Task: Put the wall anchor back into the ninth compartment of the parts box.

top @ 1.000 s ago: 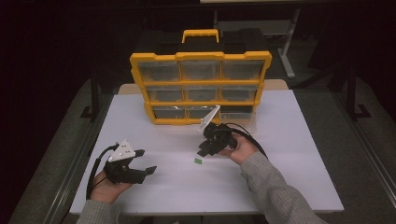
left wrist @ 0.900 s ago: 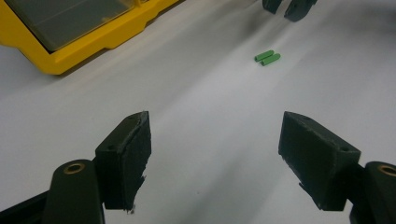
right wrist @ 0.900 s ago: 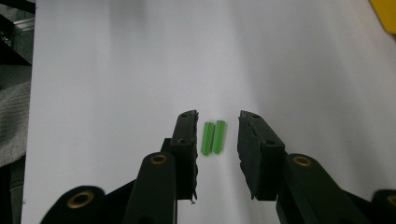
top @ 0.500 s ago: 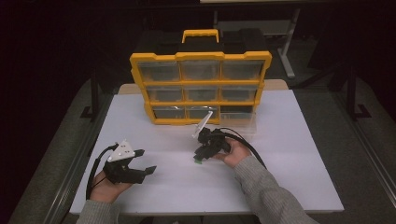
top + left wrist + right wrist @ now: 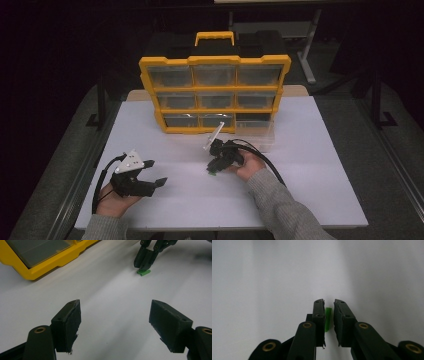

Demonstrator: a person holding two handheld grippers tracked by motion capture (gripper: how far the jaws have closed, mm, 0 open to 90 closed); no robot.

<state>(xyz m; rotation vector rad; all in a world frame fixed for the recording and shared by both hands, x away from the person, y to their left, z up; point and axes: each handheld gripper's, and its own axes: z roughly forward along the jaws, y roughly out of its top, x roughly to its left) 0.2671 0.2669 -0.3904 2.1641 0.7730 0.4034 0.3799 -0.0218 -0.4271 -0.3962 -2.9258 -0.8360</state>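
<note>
The task's thing is a small green plastic piece [image 5: 328, 319] lying flat on the white surface [image 5: 310, 185] a little below the middle of the high view, in front of the yellow drawer organizer [image 5: 215, 95] and well apart from it. The right tool [image 5: 328, 303] stands over the piece with its tips down at the surface; its jaws have just been closing and now sit narrowly apart on either side of the piece, the left pad about touching it and a thin gap left on the right, so it does not look clamped yet. From the left gripper view, the same piece [image 5: 143, 272] pokes out just below the tips of that tool [image 5: 146, 263] in the upper right of the frame. The left tool [image 5: 115, 315] rests low at the lower left of the high view, jaws wide apart with nothing between them. The piece looks light, stiff and smooth, so it will likely squirt sideways or pivot if pinched off-centre or near an end. The best hold is probably across its narrow width at mid-length, pads square to its long sides, pressed gently. Being so thin, it needs the tips right down on the surface before they close fully.
</note>
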